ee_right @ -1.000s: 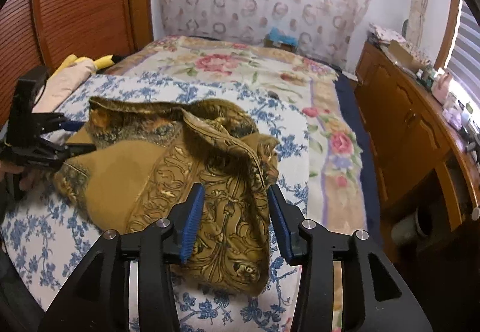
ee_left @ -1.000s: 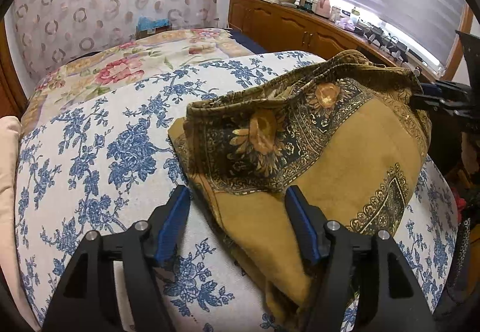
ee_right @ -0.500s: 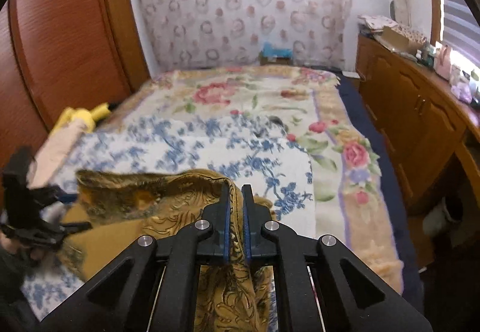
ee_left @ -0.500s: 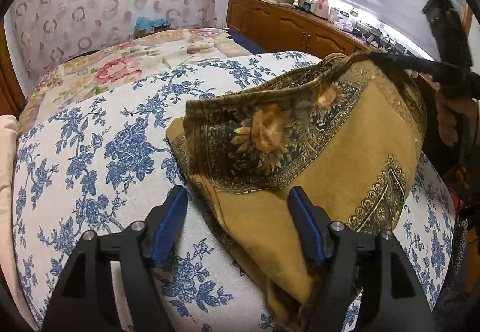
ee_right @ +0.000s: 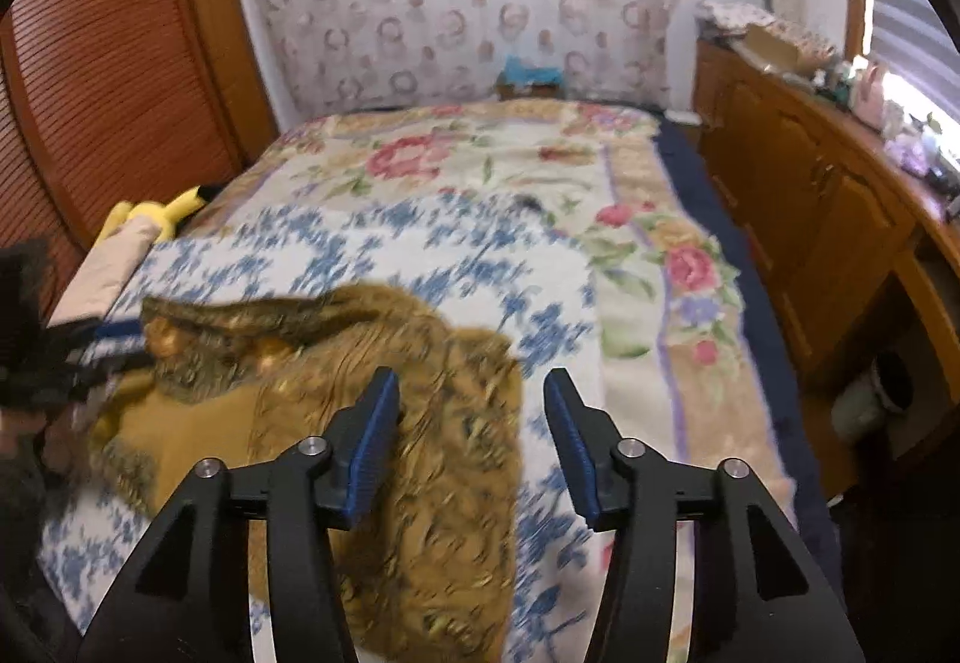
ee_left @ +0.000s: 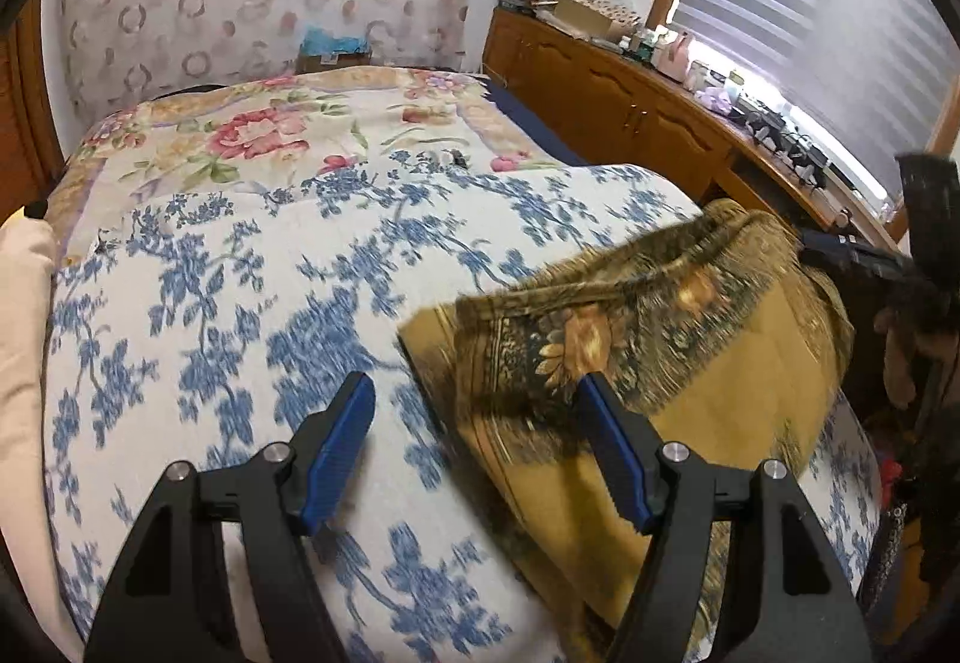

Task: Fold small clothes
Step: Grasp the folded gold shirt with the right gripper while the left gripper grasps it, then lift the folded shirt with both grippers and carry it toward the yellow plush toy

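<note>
Mustard patterned garment (ee_left: 690,381) rumpled on blue-floral bedspread (ee_left: 240,303), both tongs open

Wide stretch of blue-flowered bedspread (ee_left: 252,303) lay bare to the left of the mustard patterned cloth (ee_left: 690,363), open for a pass. Farther back, the rose-print blanket (ee_right: 492,165) also bare, save for a small dark item (ee_left: 459,159), too small to tell what. Along the left edge, a cream pillow (ee_right: 114,261) and a yellow plush toy (ee_right: 156,210) blocked the way beside the wooden louvred door (ee_right: 102,63). On the right, a wooden cabinet (ee_right: 798,195) with a cluttered top hemmed in a narrow floor gap. Left gripper (ee_left: 474,447) and right gripper (ee_right: 471,435) both spread wide, at opposite ends of the cloth, well apart.
</note>
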A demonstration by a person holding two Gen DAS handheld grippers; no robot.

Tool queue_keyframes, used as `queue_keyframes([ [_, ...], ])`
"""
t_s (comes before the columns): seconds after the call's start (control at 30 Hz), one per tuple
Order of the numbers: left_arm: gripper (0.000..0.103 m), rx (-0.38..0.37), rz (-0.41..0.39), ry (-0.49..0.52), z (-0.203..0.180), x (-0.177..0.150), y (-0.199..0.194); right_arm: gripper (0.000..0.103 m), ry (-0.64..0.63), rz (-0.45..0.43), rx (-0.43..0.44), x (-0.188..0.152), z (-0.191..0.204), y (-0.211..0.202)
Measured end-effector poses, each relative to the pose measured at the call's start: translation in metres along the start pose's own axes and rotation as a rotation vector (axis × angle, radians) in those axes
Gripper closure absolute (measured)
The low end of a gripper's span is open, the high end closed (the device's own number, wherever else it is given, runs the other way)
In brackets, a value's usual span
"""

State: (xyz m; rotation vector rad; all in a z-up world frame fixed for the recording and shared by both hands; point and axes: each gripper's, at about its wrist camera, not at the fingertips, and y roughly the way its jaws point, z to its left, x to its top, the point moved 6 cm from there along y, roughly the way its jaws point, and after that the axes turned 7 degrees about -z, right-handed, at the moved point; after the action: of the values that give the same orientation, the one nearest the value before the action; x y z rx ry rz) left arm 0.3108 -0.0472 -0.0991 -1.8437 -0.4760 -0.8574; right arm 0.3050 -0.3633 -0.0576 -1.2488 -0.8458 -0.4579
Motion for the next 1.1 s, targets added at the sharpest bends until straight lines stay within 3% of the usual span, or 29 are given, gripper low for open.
queue_keyframes([
  [0.27, 0.033, -0.009, 0.047, -0.027, 0.005, 0.002, 0.023, 0.045, 0.034, 0.118, 0.014, -0.026, -0.003, 0.037],
  [0.5, 0.052, -0.048, 0.062, -0.033, -0.003, -0.004, 0.026, 0.045, 0.059, 0.148, 0.068, -0.033, -0.002, 0.049],
  [0.63, 0.053, -0.056, 0.063, -0.030, -0.007, -0.002, 0.028, 0.046, 0.056, 0.140, 0.081, -0.034, -0.001, 0.050],
  [0.73, 0.058, -0.073, 0.061, -0.044, -0.006, -0.002, 0.027, 0.059, 0.051, 0.142, 0.104, -0.034, 0.002, 0.050],
  [0.9, 0.088, -0.132, 0.075, -0.066, -0.012, -0.003, 0.027, 0.079, 0.042, 0.146, 0.146, -0.036, 0.012, 0.047],
  [0.97, 0.094, -0.158, 0.070, -0.075, -0.016, -0.002, 0.023, 0.086, 0.030, 0.129, 0.145, -0.036, 0.014, 0.043],
  [1.1, 0.096, -0.197, 0.015, -0.075, -0.024, 0.006, -0.002, 0.090, 0.013, 0.068, 0.129, -0.030, 0.020, 0.026],
])
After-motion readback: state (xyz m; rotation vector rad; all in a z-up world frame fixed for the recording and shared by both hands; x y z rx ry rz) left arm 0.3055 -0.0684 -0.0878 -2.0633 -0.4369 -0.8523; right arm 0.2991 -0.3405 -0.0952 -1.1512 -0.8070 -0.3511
